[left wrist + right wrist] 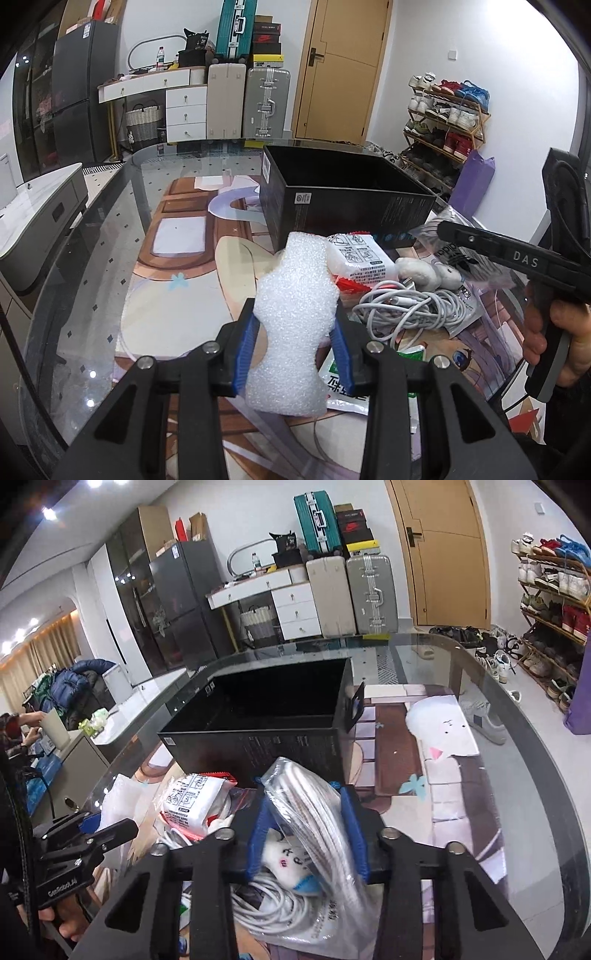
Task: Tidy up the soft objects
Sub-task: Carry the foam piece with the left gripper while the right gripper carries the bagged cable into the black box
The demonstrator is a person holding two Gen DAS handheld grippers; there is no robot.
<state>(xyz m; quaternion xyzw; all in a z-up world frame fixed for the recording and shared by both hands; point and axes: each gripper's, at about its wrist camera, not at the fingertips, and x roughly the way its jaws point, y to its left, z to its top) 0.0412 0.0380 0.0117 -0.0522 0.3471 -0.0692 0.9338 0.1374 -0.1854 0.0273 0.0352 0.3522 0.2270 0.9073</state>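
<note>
Left wrist: foam piece [293, 321] clamped between left tongs [294, 349].

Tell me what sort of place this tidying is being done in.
Most likely a lived-in home, perhaps a living or dining room near the entrance. A shoe rack full of shoes stands by a wooden door, suitcases are stacked against the wall, and the work happens on a glass table.

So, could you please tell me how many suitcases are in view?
3. A cream suitcase and a silver suitcase stand side by side against the far wall beside the white drawers; a teal suitcase stands on top. Others may be hidden behind.
</note>
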